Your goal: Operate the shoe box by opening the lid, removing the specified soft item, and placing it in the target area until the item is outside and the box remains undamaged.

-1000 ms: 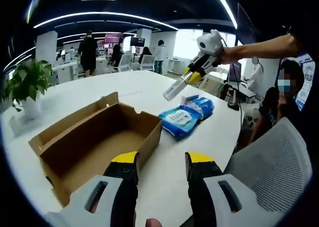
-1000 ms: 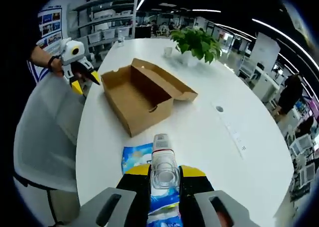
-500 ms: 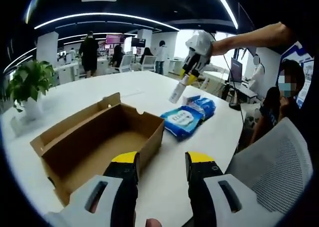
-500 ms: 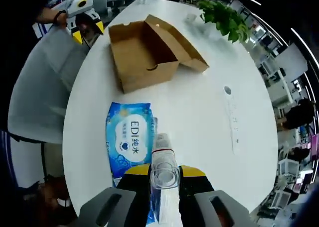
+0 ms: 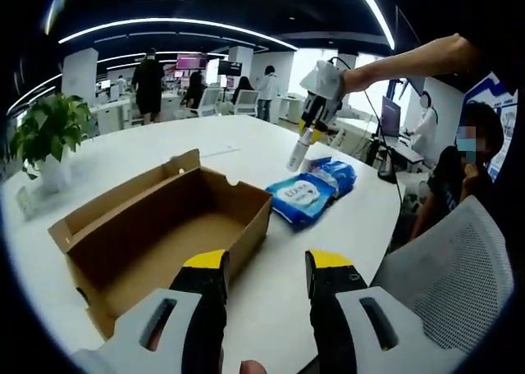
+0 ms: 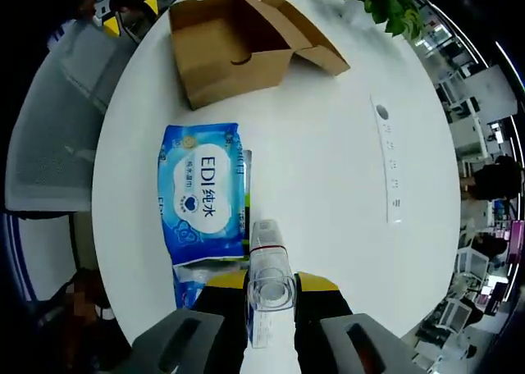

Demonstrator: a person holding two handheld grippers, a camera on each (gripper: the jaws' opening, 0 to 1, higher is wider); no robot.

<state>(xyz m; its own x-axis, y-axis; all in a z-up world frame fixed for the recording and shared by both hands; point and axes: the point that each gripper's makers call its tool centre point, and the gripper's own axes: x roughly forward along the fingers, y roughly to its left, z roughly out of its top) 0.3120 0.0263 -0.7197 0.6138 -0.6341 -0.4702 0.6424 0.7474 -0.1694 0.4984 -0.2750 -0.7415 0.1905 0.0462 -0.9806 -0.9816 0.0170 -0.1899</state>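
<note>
- The shoe box [image 5: 164, 239] is brown cardboard and sits open on the white table [image 5: 246, 157], at the left middle of the left gripper view. Its lid is folded back on the far side. I see nothing inside it.
- In the right gripper view the shoe box [image 6: 234, 42] is at the top, a bit left of the middle, with its lid flopped out to the right.
- The blue wipes pack [image 5: 301, 198] lies flat on the table, outside the box and near its right end, close to the middle of the left gripper view.
- In the right gripper view the blue wipes pack [image 6: 203, 193] is left of the middle, below the box and apart from it.
- The left gripper [image 5: 265, 288] is at the bottom of its own view. Its two jaws are spread apart with nothing between them.
- The right gripper [image 6: 271, 296] is at the bottom of its own view. Its jaws squeeze a clear bottle [image 6: 268, 280] that sticks out forward over the table, just beside the pack.
- In the left gripper view the right gripper [image 5: 316, 111] hangs in the air at the upper right, above the pack, with the clear bottle [image 5: 297, 154] pointing down.
- A green plant [image 5: 45, 132] stands at the left edge of the left gripper view.
- A white strip [image 6: 387, 169] lies on the table at the right of the right gripper view.
</note>
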